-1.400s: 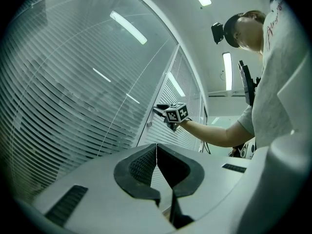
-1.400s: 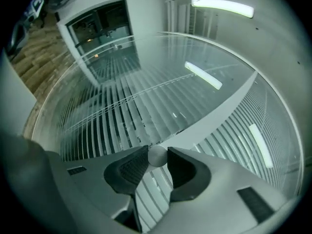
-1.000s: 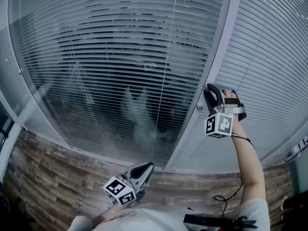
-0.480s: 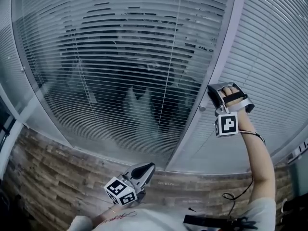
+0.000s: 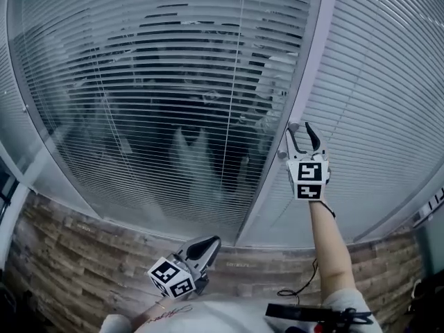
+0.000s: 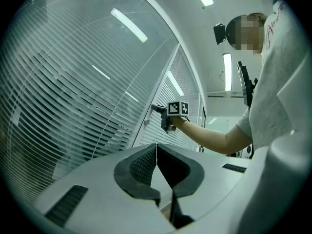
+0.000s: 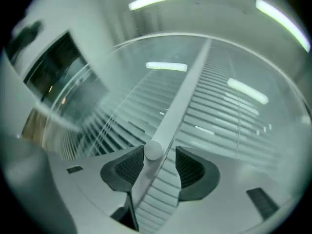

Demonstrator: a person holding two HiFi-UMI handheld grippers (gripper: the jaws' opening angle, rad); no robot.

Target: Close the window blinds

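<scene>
White horizontal blinds (image 5: 139, 61), slats tilted partly open, dark gaps between

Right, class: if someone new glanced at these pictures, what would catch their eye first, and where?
The wide blinds fill the view, their slats part open with darkness behind them at the centre. At the frame post on their right, the raised right gripper has just been opening its jaws, with a small round knob between them. The left gripper hangs low near the person's body, shut and empty.
</scene>
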